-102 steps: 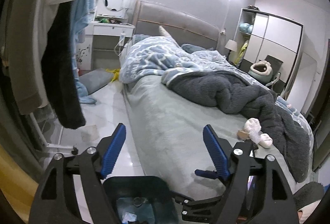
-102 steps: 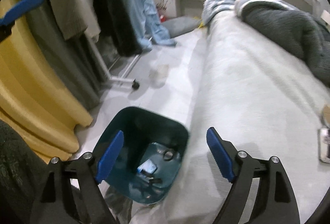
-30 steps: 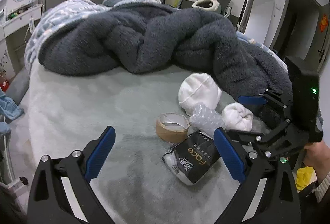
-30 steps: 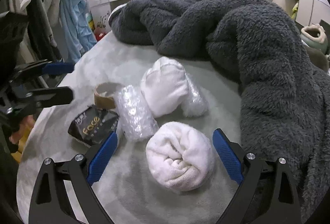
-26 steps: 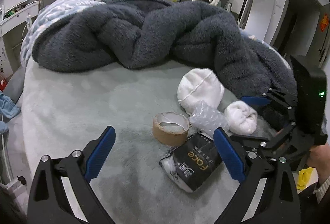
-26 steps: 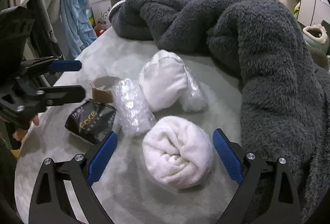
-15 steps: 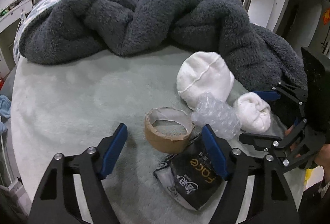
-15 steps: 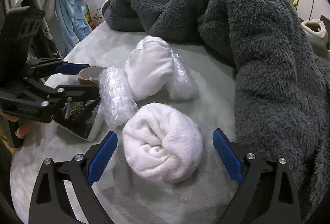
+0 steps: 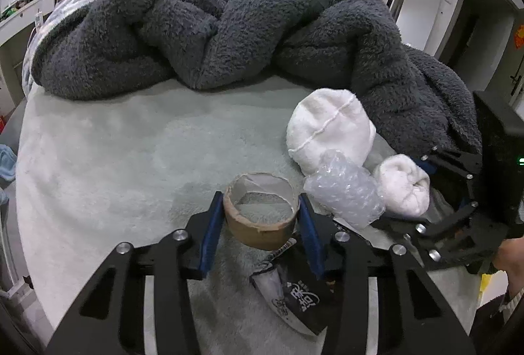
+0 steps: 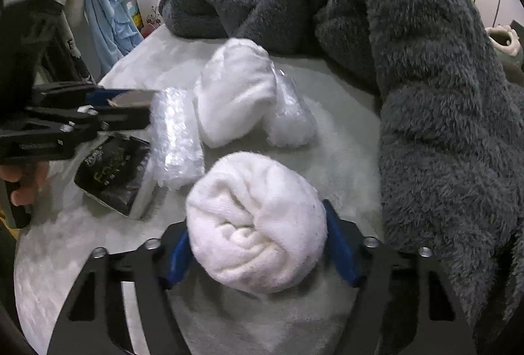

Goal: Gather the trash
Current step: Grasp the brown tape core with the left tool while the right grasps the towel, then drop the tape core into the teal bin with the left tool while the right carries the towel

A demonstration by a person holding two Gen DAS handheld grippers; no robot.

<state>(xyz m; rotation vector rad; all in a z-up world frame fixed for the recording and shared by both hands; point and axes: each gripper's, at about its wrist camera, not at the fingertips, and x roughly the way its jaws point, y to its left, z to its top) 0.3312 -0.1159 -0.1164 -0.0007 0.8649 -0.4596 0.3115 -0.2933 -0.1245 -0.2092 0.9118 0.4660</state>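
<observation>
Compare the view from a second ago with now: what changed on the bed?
Both grippers advanced. The left gripper is closing around the brown cardboard tape ring; the right gripper around the rolled white towel. The black packet and bubble wrap stayed put.

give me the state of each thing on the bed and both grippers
brown cardboard tape ring: upright, between left gripper pads, closing
rolled white towel: between right gripper pads, closing
black snack packet: lying flat
bubble wrap wad: crumpled
grey fleece blanket: bunched
</observation>
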